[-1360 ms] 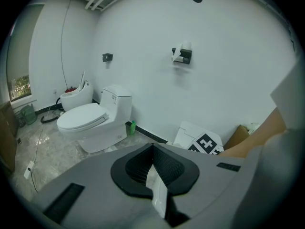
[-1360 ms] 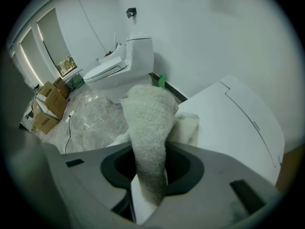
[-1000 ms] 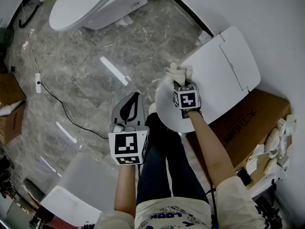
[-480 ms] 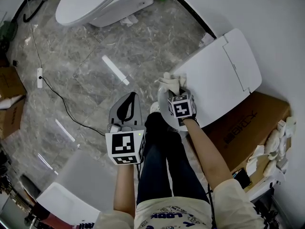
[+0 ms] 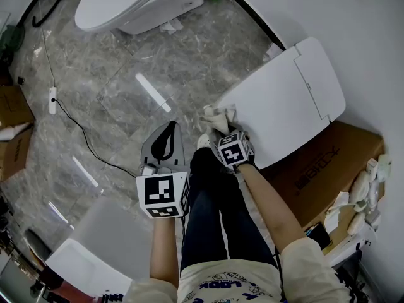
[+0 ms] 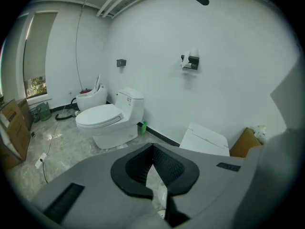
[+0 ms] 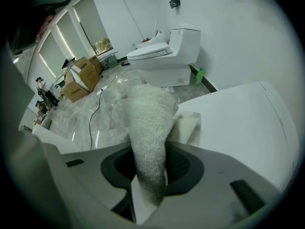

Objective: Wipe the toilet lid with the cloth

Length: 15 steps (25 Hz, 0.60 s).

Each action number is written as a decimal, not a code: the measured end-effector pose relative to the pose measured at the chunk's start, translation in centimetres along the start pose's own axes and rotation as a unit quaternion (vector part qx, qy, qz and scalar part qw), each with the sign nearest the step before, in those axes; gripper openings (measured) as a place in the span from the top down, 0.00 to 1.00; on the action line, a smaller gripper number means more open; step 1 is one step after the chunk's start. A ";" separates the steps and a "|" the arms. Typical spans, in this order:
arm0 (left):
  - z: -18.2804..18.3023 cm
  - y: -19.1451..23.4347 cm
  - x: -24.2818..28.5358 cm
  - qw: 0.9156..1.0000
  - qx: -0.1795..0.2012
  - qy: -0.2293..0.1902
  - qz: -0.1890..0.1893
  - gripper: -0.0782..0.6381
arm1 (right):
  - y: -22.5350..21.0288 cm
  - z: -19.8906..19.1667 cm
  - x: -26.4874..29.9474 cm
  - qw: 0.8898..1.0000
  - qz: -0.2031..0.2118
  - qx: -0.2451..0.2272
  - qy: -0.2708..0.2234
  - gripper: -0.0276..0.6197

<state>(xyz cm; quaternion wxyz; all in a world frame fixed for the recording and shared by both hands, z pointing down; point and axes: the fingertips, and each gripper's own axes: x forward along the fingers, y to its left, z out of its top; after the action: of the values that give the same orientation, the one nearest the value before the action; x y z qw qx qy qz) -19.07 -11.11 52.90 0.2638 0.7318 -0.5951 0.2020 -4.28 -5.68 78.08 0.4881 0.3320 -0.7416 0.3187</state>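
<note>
right claw (image 7: 151,154) has slid back toward the person since a second ago, dragging the cloth (image 5: 216,117) off the middle of the toilet lid (image 5: 284,100) and down to its rounded near end. the left one has barely shifted.

going left to right in the head view: a couple of brown boxes (image 5: 12,109) sit at the far left edge, with a white power strip (image 5: 52,100) and its black cable (image 5: 82,141) trailing over the grey marble floor (image 5: 113,74). a full white toilet (image 5: 126,5) stands up top, seat down. the left claw (image 5: 170,128) hangs over the floor beside the person's dark trouser legs (image 5: 211,213), well apart from the lid. its own view shows the black pads meeting at the tips with nothing between them.

right of the legs, the right claw is clamped on the cloth. its own view shows the fluffy white roll sticking up out of the pads. the cloth's free end lies on the lid's left rim, touching it. the lid itself is loose, lying flat by the white wall, and a brown cardboard box (image 5: 328,163) shows just beside its right edge.
</note>
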 end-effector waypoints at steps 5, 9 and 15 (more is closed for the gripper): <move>-0.2 0.0 -0.1 1.000 0.001 0.002 0.005 0.89 | 1.4 -1.2 -0.3 0.999 0.015 -0.043 0.008 0.78; -0.6 0.5 -0.3 1.000 0.001 0.006 0.013 0.89 | 2.5 -2.2 -0.5 0.997 0.027 -0.069 0.013 0.78; -0.4 0.4 -0.2 1.000 0.007 0.006 0.018 0.89 | 3.4 -3.9 -1.0 0.989 0.060 -0.133 0.023 0.78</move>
<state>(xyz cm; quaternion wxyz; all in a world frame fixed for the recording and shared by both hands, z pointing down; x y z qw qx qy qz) -19.51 -10.75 53.20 0.2586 0.7214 -0.6054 0.2151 -4.72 -0.44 77.88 0.5248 0.2115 -0.7846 0.2535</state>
